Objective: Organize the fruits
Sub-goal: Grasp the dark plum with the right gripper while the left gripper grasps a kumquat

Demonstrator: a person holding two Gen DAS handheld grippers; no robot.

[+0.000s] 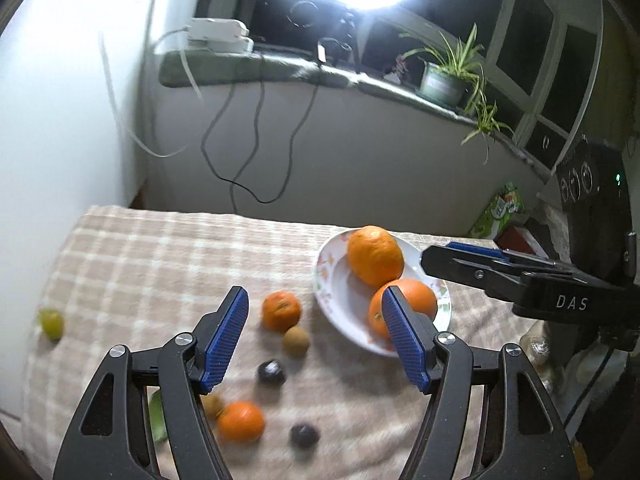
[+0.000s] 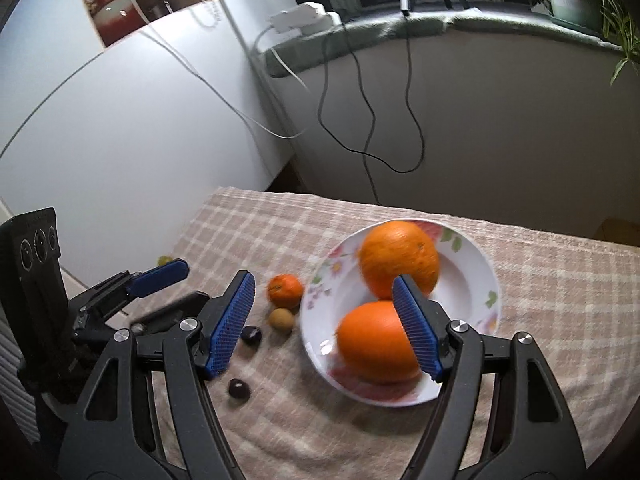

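A white floral plate (image 1: 332,292) (image 2: 476,280) on the checked cloth holds two big oranges (image 1: 374,256) (image 2: 400,258), one behind the other (image 2: 372,348). Left of the plate lie a small mandarin (image 1: 281,311) (image 2: 285,290), a brown longan (image 1: 296,341) (image 2: 281,320), two dark chestnut-like fruits (image 1: 271,373) (image 1: 305,435), another mandarin (image 1: 241,421) and a second longan (image 1: 212,405). A green grape (image 1: 51,323) lies far left. My left gripper (image 1: 314,336) is open and empty above the loose fruit. My right gripper (image 2: 324,324) is open and empty above the plate's left edge.
The table is covered by a beige checked cloth (image 1: 160,256). A white wall panel (image 1: 60,120) stands to the left. A windowsill with a potted plant (image 1: 444,80), a charger and hanging cables (image 1: 240,140) runs behind. A green packet (image 1: 500,208) lies at the right.
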